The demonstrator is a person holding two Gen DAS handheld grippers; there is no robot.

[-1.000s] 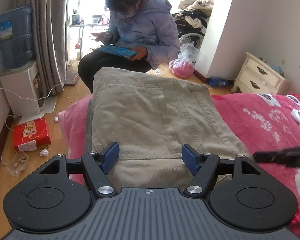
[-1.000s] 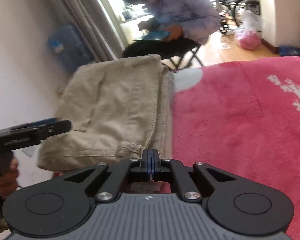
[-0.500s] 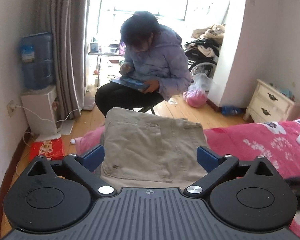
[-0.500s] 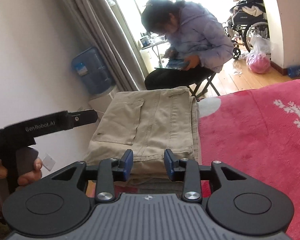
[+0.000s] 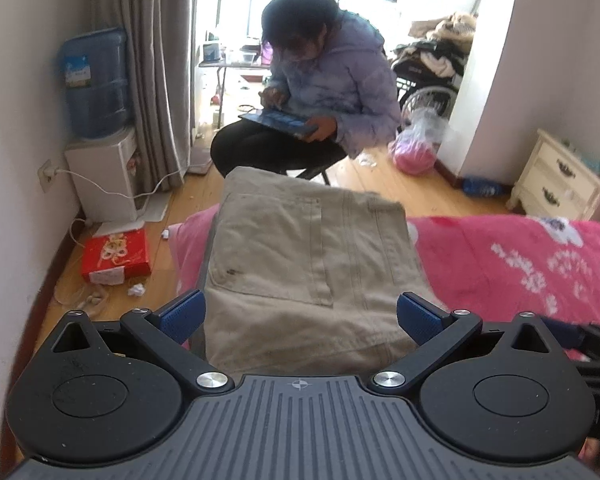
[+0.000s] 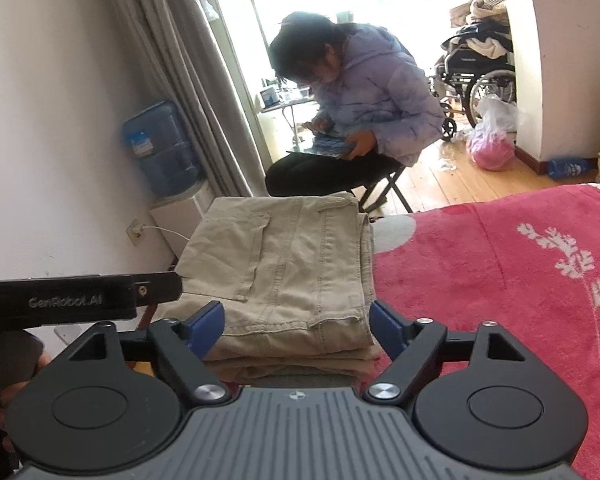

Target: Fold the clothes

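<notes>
Folded khaki trousers [image 5: 308, 264] lie in a flat stack at the end of the bed, on a pink flowered blanket [image 5: 520, 264]. They also show in the right wrist view [image 6: 284, 272]. My left gripper [image 5: 300, 316] is open and empty, just short of the stack's near edge. My right gripper [image 6: 296, 326] is open and empty, its blue pads either side of the stack's near edge without touching it. The left gripper's body [image 6: 80, 300] shows at the left of the right wrist view.
A seated person with a tablet [image 5: 320, 92] is beyond the bed's end. A water dispenser [image 5: 96, 128] and a red box [image 5: 116, 254] stand on the wooden floor at left. A cream nightstand [image 5: 560, 184] and a wheelchair [image 6: 480, 68] are at right.
The right gripper, shut at the trousers' edge a second ago, has opened wide and drawn back. The left gripper has opened wider and pulled back from the stack.
</notes>
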